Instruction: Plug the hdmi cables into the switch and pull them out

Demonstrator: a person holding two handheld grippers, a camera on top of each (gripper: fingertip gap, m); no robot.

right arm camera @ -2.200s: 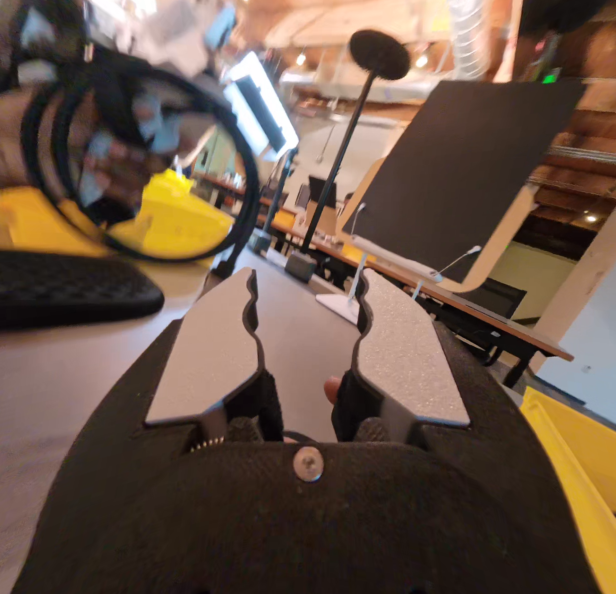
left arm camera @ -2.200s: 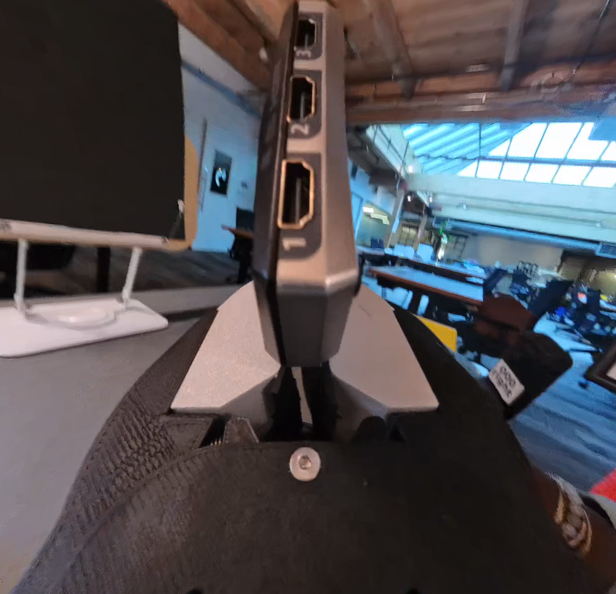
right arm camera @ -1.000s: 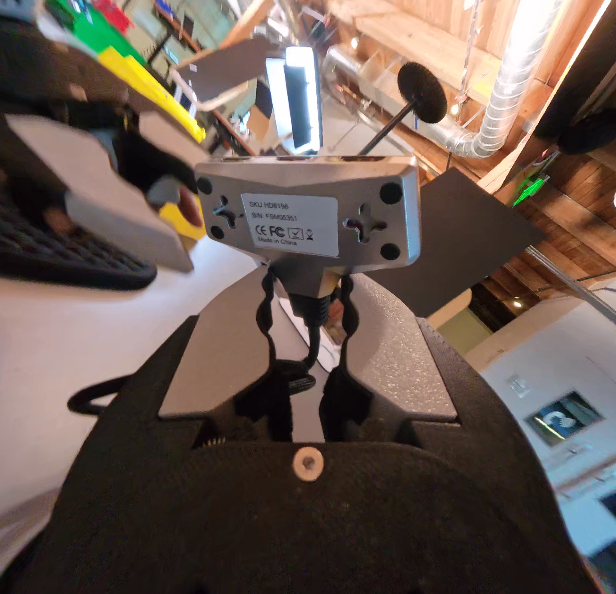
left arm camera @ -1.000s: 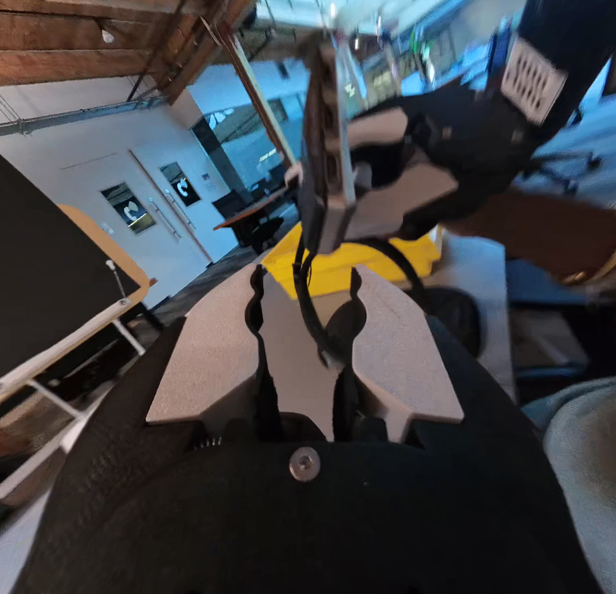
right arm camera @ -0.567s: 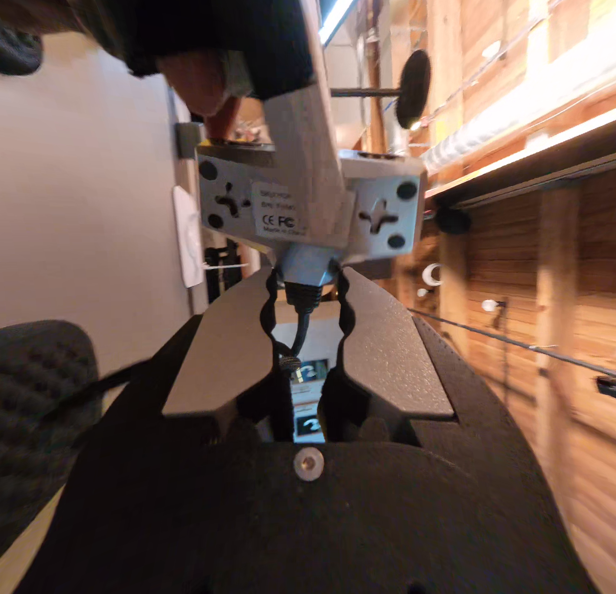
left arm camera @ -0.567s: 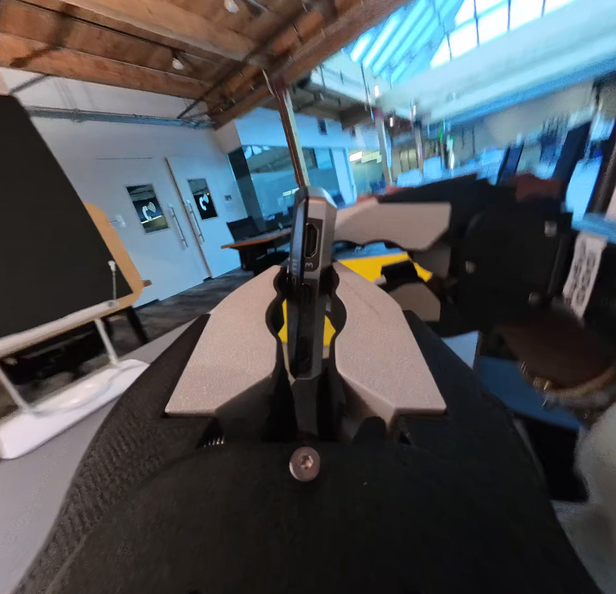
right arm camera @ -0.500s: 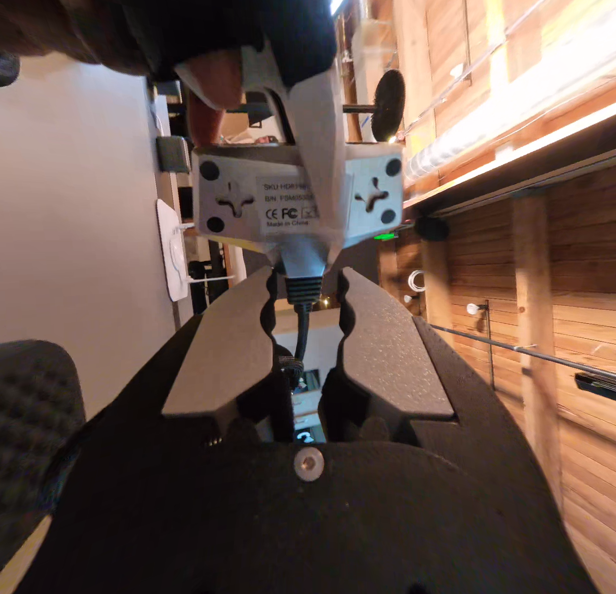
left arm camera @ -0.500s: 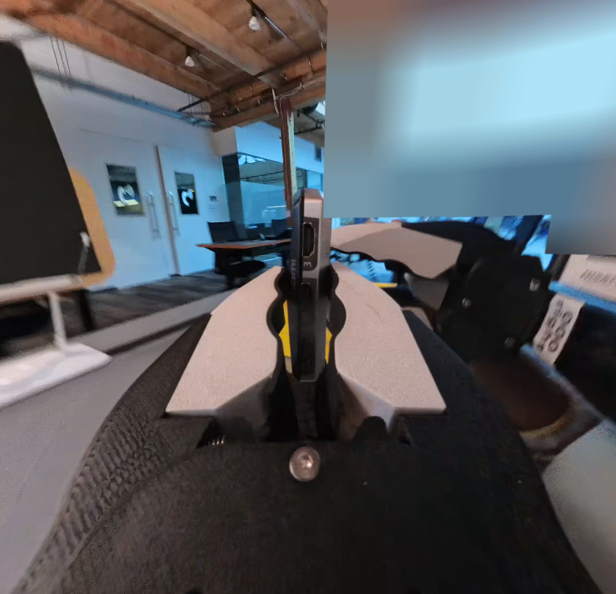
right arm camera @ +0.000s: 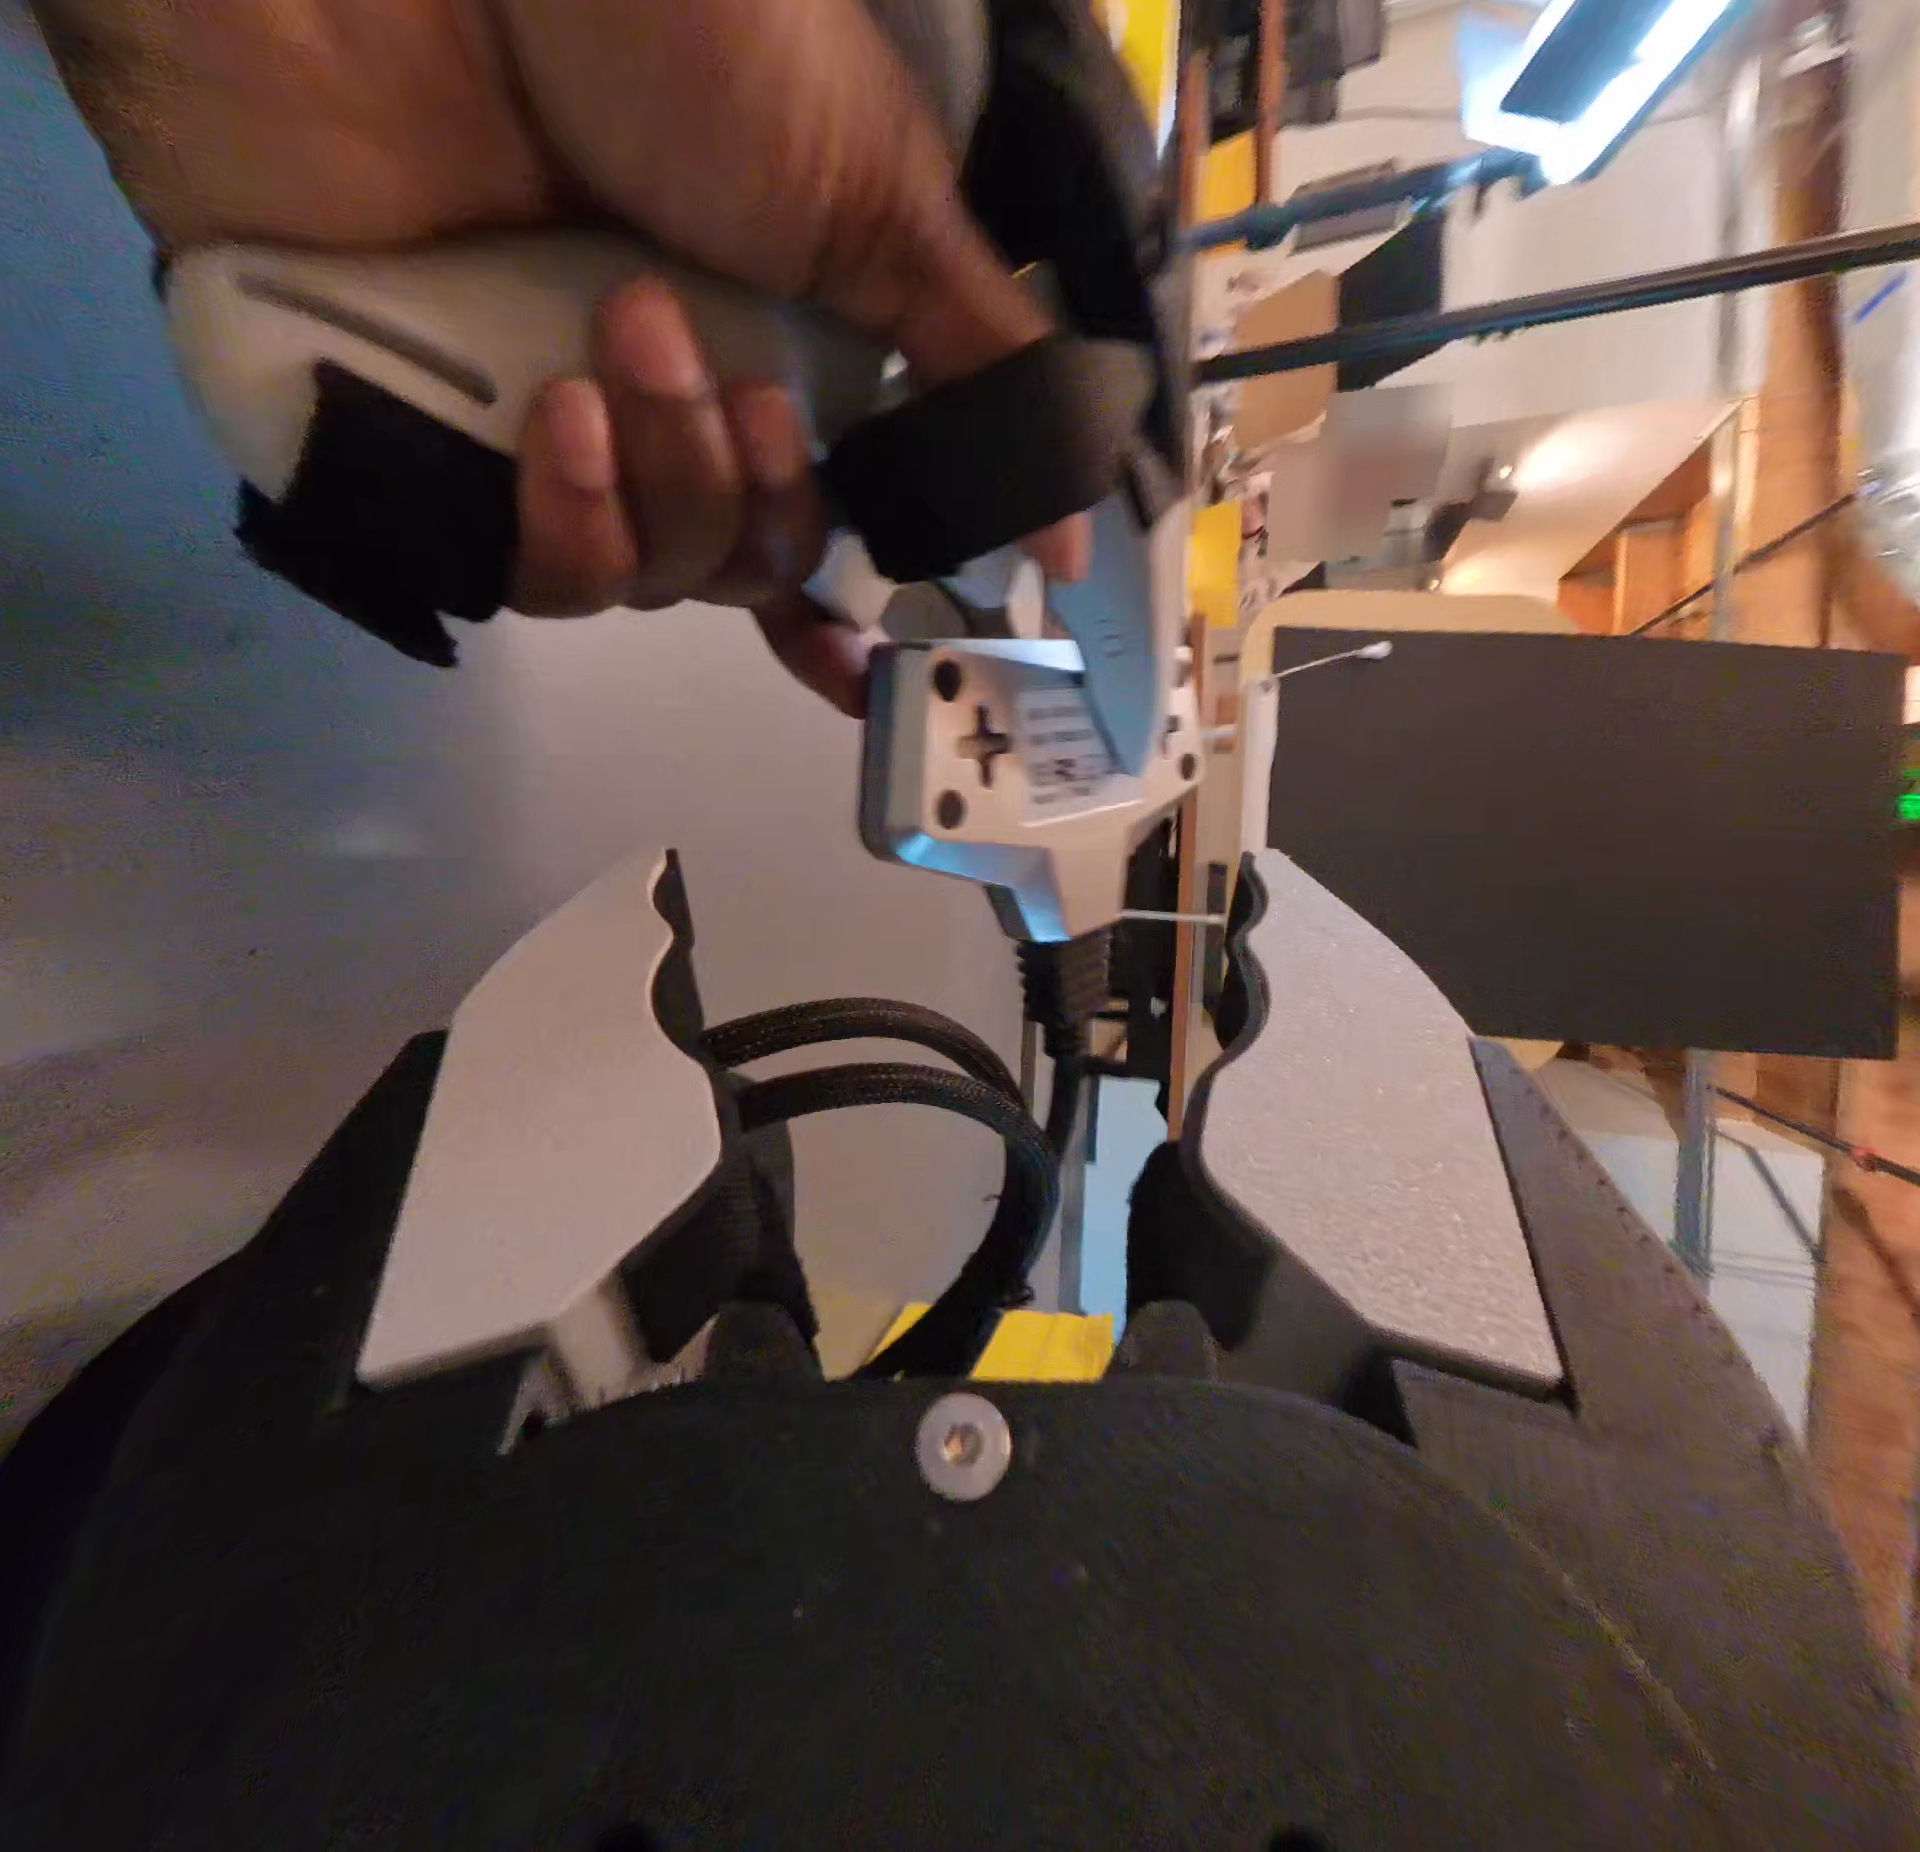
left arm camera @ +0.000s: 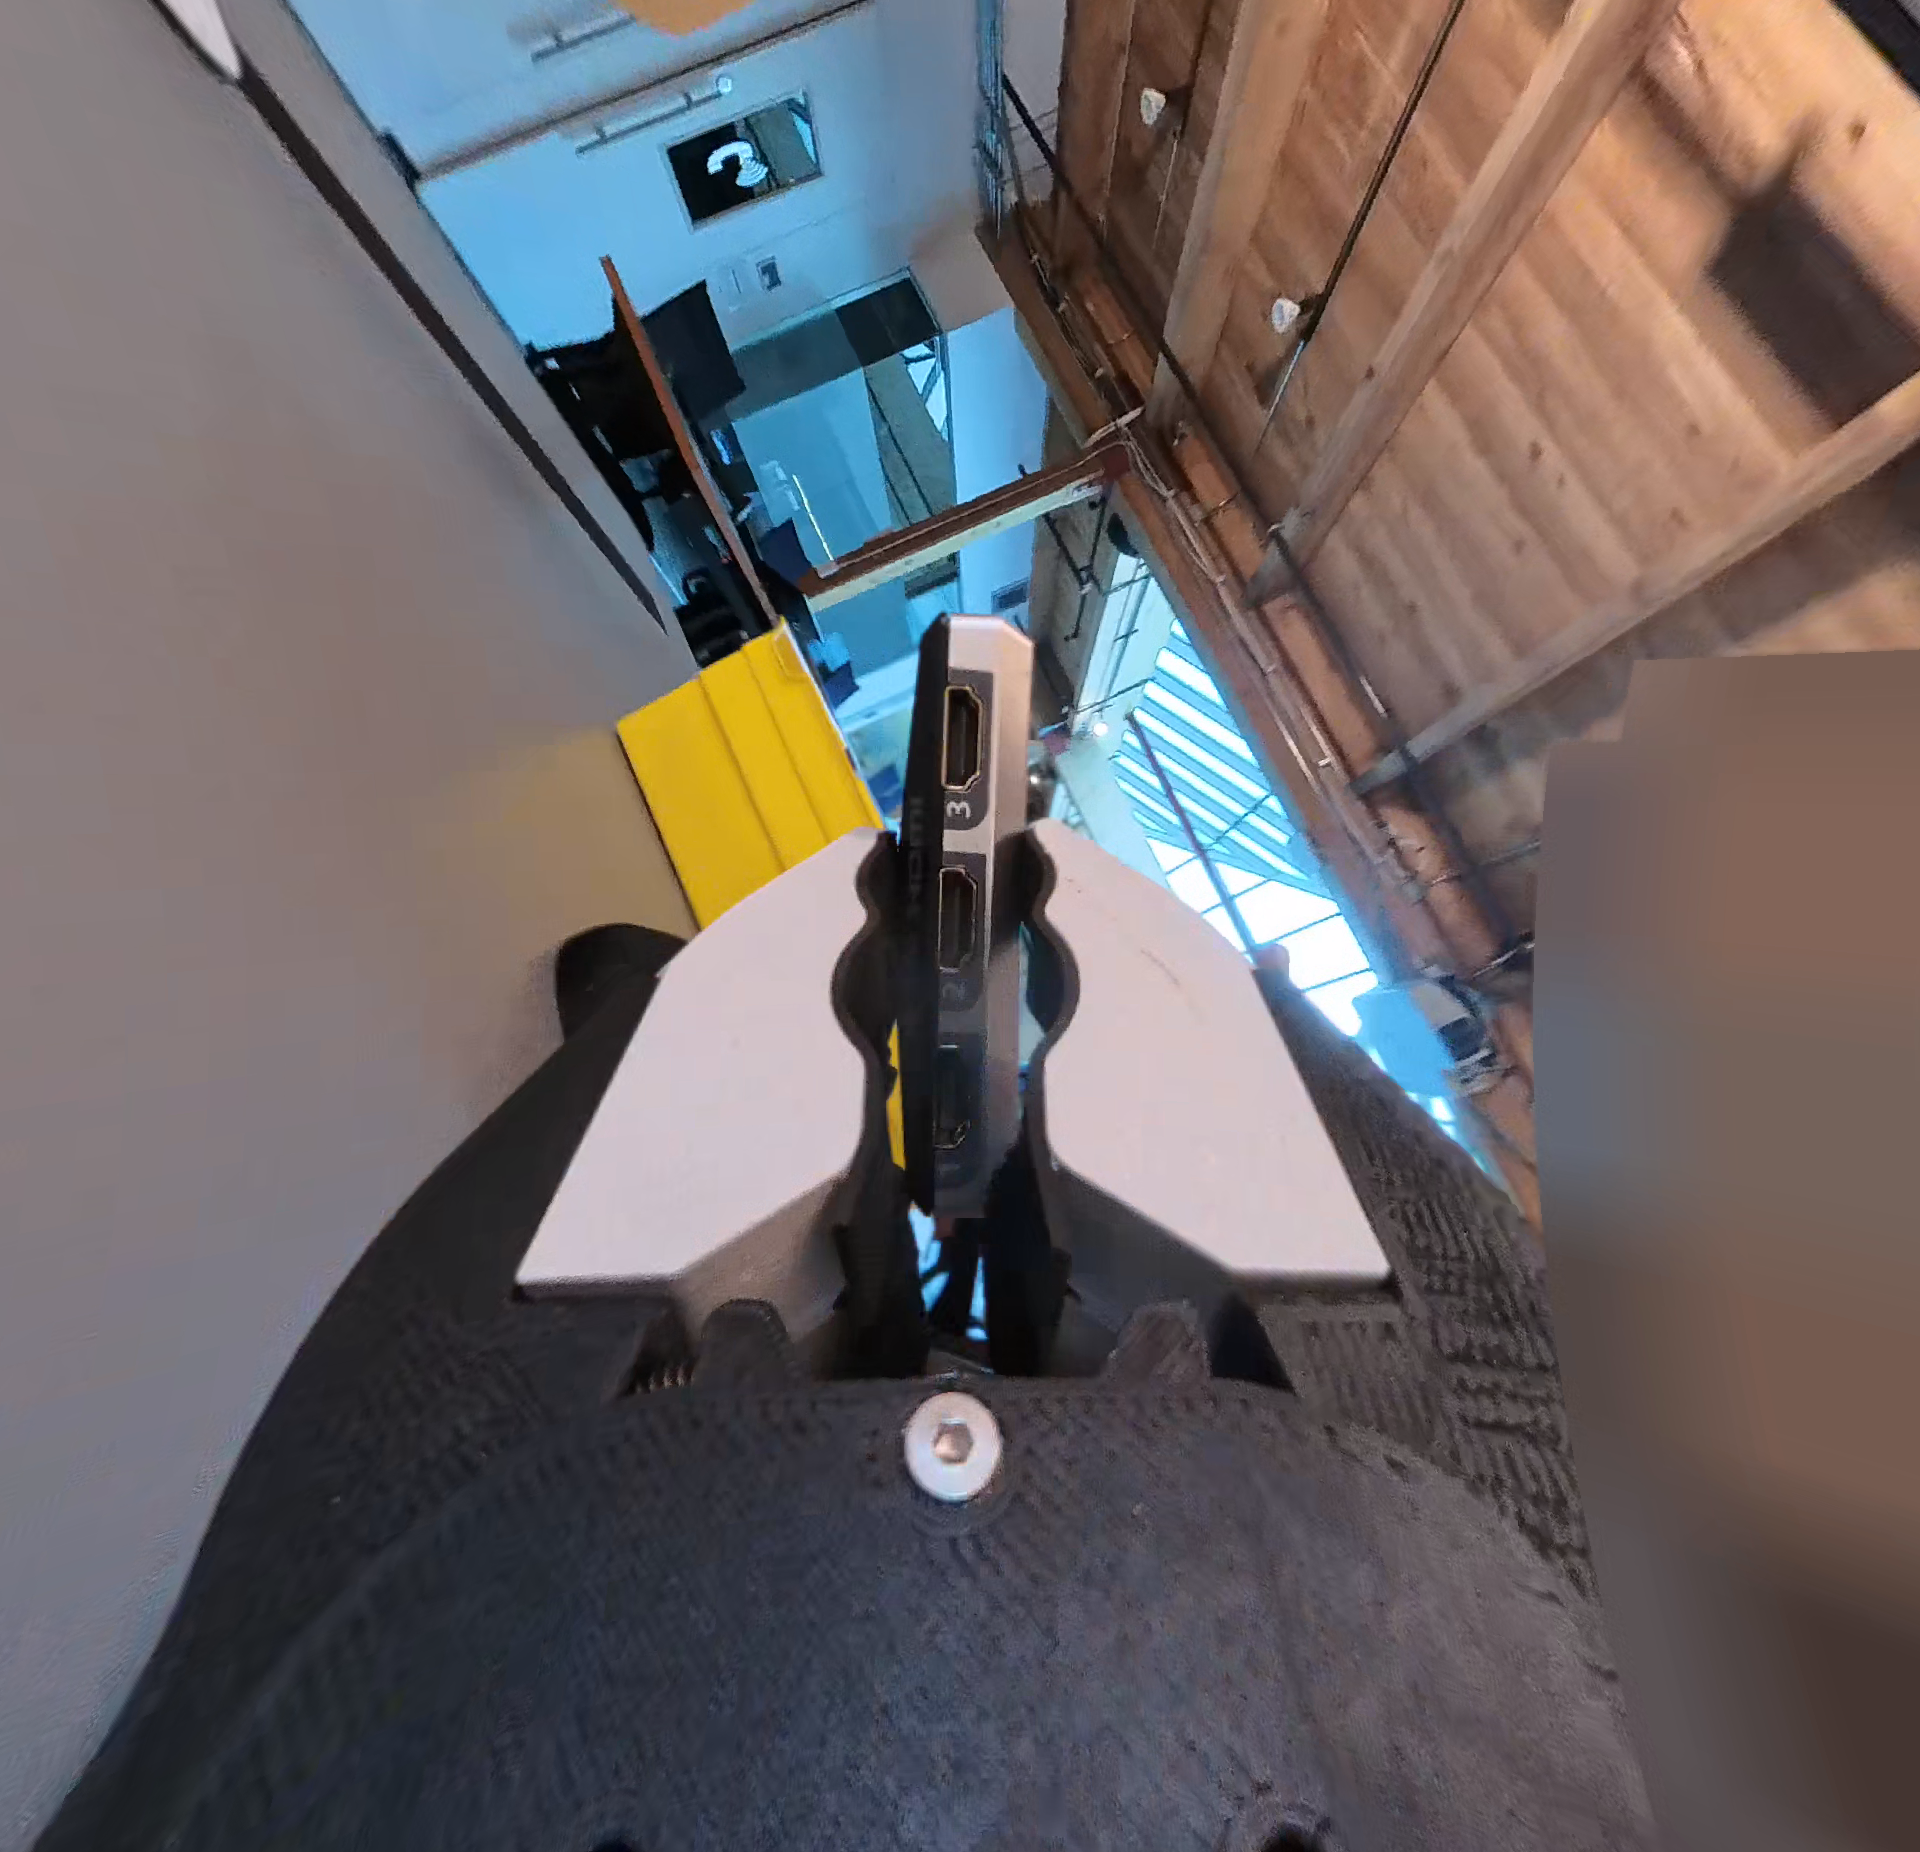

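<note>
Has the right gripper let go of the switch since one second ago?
Yes. The right gripper is open now; the switch sits beyond its fingertips, in the left gripper.

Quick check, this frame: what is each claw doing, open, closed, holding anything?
Left claw: closed on the switch, ports facing the camera.
Right claw: open, holding nothing; the switch's black cable runs between its fingers.

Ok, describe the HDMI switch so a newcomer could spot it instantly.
Find the left gripper, its two grey fingers shut on a thin slab held edge-on. That slab is the switch: silver, with three ports in a row along its narrow edge. The yellow bin behind it is far bulkier.
</note>
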